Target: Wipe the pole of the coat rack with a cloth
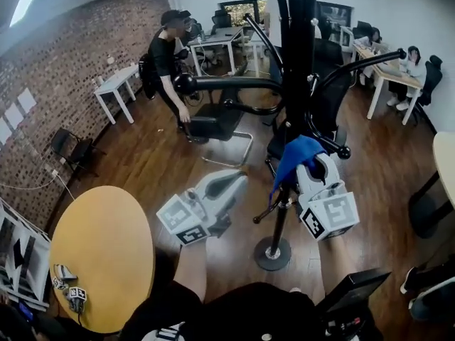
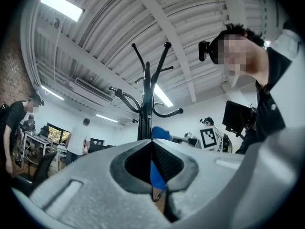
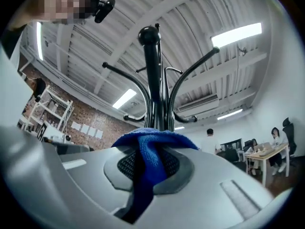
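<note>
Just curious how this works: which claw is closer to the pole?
Right. The right claw holds the cloth right beside the pole; the left claw sits farther off, to the pole's left.

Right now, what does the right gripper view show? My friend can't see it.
The right gripper pinches a blue cloth between its shut jaws, with the black coat rack pole rising behind it. Curved hooks branch off the pole under a white ceiling with long lights.
</note>
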`<state>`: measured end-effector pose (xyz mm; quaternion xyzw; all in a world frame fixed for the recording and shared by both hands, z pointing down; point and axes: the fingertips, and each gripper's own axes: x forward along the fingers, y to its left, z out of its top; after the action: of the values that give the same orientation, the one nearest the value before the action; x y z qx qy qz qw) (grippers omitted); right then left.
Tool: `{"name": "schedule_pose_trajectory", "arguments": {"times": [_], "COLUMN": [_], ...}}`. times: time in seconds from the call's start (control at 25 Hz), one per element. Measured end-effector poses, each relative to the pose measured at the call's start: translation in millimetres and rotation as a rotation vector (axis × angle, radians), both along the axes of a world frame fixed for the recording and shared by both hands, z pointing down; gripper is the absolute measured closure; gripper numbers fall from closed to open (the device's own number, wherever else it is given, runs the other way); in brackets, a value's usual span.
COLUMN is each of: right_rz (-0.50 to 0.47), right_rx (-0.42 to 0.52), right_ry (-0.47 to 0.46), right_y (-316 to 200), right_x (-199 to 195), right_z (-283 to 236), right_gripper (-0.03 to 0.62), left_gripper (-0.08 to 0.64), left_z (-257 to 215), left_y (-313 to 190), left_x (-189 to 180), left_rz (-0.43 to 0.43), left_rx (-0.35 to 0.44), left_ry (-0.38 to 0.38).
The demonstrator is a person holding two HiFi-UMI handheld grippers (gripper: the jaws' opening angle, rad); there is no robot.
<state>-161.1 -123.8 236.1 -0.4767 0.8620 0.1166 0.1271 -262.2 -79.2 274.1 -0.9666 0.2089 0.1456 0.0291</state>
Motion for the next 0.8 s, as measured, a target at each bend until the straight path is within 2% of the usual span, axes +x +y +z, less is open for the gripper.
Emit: {"name": "schedule_pose_trajectory", "arguments": {"times": [0.2, 0.32, 0.48, 0.64, 0.72, 0.8], "right_rz": [0.071, 0.048, -0.003, -0.047, -0.048, -0.030], "right_rx": [-0.147, -0.292, -0.451, -0.547, -0.551, -0.517], "right_ry": [0.007, 0.005, 0.002, 0.026, 0.013, -0.041], "right_y": [-4.4, -5.6, -2.9, -3.4, -3.6, -2.9], "right_x": [4.5, 6.5, 6.8, -5.3, -6.2, -0.5], "right_z": [107.6, 187.1, 264.0, 295.5, 291.2, 269.2], "right_gripper": [0.569, 0.569, 0.569, 0.569, 0.569, 0.571], "left_gripper": [0.560, 0.560, 0.560, 0.560, 0.560, 0.560], "left_z": [10.8, 12.3, 15.6, 16.5, 15.6, 15.4], "left_y": [0.2, 3.6, 10.1, 11.0, 11.3, 11.6], "left_x": [5.5, 10.3, 14.3, 14.6, 13.1, 10.4], "left_rz": [0.044, 0.045, 0.035, 0.018, 0.014, 0.009], "left_rx": [-0.022, -0.035, -0.045, -0.050, -0.051, -0.051], "left_ry": [-0.010, 0.003, 0.008, 0.001, -0.001, -0.001]}}
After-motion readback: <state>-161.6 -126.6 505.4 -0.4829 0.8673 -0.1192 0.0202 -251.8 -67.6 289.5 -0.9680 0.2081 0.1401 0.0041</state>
